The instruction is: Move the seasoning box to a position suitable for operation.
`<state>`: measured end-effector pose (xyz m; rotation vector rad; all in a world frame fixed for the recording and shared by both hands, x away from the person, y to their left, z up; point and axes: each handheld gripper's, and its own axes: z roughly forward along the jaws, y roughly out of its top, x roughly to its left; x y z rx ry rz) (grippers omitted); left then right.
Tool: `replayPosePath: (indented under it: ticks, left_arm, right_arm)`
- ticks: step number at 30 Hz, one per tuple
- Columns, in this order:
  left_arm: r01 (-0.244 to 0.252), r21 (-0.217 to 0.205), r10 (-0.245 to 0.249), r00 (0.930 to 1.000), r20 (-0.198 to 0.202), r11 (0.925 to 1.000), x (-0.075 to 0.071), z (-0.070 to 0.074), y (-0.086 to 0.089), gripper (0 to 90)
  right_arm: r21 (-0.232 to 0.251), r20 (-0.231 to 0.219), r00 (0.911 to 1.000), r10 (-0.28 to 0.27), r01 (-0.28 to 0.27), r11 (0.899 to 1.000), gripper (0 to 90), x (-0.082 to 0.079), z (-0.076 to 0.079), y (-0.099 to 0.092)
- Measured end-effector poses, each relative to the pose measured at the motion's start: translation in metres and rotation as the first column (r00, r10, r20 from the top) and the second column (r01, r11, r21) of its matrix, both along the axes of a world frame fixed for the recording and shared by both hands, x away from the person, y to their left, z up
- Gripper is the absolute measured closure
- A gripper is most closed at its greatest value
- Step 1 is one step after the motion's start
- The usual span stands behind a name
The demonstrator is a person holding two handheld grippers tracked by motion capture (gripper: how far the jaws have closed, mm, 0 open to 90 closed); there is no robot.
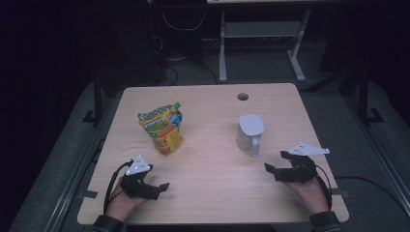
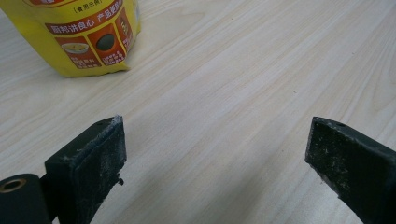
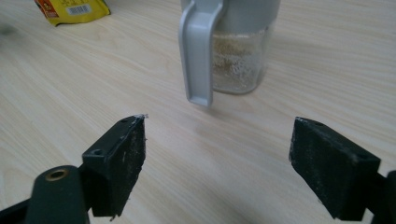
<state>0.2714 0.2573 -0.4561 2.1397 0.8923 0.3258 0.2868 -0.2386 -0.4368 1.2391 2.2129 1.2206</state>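
A yellow printed snack bag (image 1: 162,129) stands on the left half of the wooden table (image 1: 208,174). A clear jug (image 1: 250,133) with a grey lid and handle stands on the right half, holding pale grains (image 3: 236,65). My left gripper (image 1: 158,176) rests open near the front edge, below and slightly left of the bag. In the left gripper view my gripper (image 2: 215,140) holds nothing, with the bag (image 2: 84,37) ahead on the left. My right gripper (image 1: 275,161) is open, just front-right of the jug. Its handle (image 3: 198,56) faces my right gripper (image 3: 217,144).
A round cable hole (image 1: 242,96) lies near the table's far edge. Beyond the table stand the grey legs of another desk (image 1: 222,48) and loose cables on a dark floor. Bare wood separates bag and jug.
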Motion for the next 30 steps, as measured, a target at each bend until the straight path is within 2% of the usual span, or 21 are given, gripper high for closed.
replayPosePath:
  ticks: [14, 30]
  left_arm:
    - [-0.002, -0.012, 0.002, 1.0000, 0.002, 0.9999, -0.001, 0.000, -0.001, 4.7]
    - [-0.004, -0.022, 0.005, 1.0000, 0.005, 0.9998, -0.001, 0.000, -0.001, 4.7]
  right_arm:
    - [0.004, -0.003, 1.0000, -0.006, 0.006, 1.000, 25.9, 0.021, 0.006, 0.014]
    - [-0.003, -0.007, 0.9998, -0.020, 0.020, 1.000, 29.4, 0.035, 0.013, 0.030]
